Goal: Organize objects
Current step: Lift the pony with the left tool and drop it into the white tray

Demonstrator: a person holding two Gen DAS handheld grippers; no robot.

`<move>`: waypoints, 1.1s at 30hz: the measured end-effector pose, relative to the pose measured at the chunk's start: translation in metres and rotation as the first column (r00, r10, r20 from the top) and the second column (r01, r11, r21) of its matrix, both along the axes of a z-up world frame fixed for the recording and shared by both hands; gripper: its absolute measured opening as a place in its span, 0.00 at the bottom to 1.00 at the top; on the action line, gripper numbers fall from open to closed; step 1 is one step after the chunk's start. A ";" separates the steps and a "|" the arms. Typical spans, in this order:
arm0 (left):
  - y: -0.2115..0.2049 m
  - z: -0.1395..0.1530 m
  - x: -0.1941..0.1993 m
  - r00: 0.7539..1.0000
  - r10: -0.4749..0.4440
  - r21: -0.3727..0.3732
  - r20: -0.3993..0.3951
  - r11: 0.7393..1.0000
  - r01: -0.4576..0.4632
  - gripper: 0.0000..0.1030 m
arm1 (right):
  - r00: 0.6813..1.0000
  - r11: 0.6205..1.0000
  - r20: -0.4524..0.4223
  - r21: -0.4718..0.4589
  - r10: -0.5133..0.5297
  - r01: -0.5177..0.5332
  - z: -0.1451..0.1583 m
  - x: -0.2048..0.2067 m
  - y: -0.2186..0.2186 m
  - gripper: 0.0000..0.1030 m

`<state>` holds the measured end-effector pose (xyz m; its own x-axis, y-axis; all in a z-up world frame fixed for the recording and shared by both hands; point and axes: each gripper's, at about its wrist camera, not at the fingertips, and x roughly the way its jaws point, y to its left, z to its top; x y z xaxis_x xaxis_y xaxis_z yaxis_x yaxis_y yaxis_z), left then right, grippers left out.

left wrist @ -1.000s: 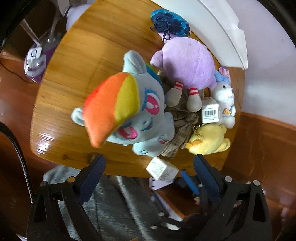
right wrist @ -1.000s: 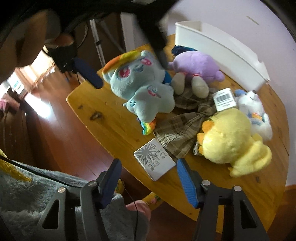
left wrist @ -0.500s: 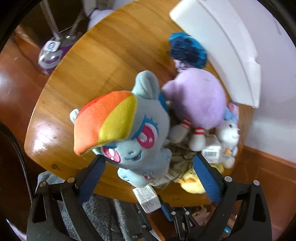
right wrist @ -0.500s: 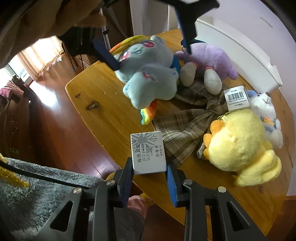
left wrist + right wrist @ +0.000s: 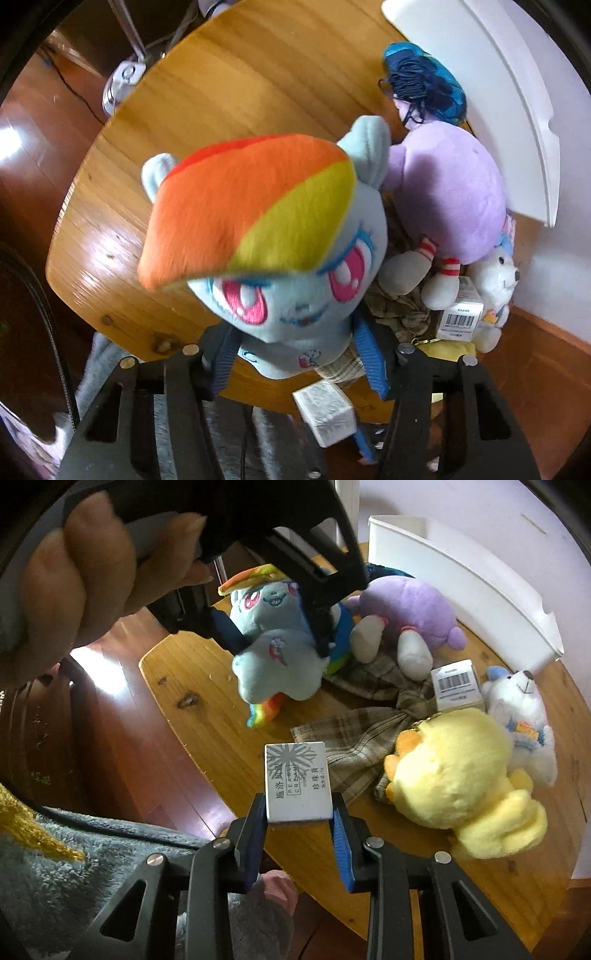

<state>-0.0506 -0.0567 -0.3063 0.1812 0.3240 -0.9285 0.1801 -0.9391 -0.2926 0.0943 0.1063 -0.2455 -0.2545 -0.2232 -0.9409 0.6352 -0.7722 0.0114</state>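
My left gripper (image 5: 299, 358) is shut on the body of a blue pony plush (image 5: 280, 236) with a rainbow mane and holds it above the round wooden table (image 5: 207, 92). The right wrist view shows the same pony plush (image 5: 277, 642) lifted in the left gripper (image 5: 273, 638). My right gripper (image 5: 299, 823) is shut on a small white box (image 5: 297, 786) with grey print, held over the table's near edge. That box also shows in the left wrist view (image 5: 325, 413).
On the table lie a purple plush (image 5: 410, 609), a yellow duck plush (image 5: 469, 779), a white bear plush (image 5: 517, 705), a plaid cloth (image 5: 354, 734), a barcoded box (image 5: 456, 685) and blue yarn (image 5: 424, 81). A white bin (image 5: 461, 568) stands along the wall.
My left gripper closed on the pony plush and lifted it. My right gripper closed on the white box and raised it off the table.
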 end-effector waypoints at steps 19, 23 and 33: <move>0.055 0.197 -0.023 0.843 -0.292 -0.099 -0.451 0.956 0.278 0.57 | 0.948 0.968 -0.271 -0.229 -0.168 0.106 0.181 -0.088 0.044 0.31; 0.081 0.229 -0.037 0.773 -0.330 -0.157 -0.542 0.943 0.293 0.57 | 0.916 0.950 -0.306 -0.253 -0.258 0.183 0.217 -0.126 0.060 0.31; 0.137 0.244 -0.093 0.690 -0.428 -0.277 -0.583 0.904 0.326 0.58 | 0.878 0.875 -0.158 -0.269 -0.451 0.402 0.209 -0.243 0.094 0.31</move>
<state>-0.1436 0.0808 -0.0618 -0.3687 0.2139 -0.9046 -0.3708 -0.9262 -0.0679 -0.1486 0.2000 -0.0368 -0.5574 -0.2433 -0.7938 0.2508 -0.9608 0.1183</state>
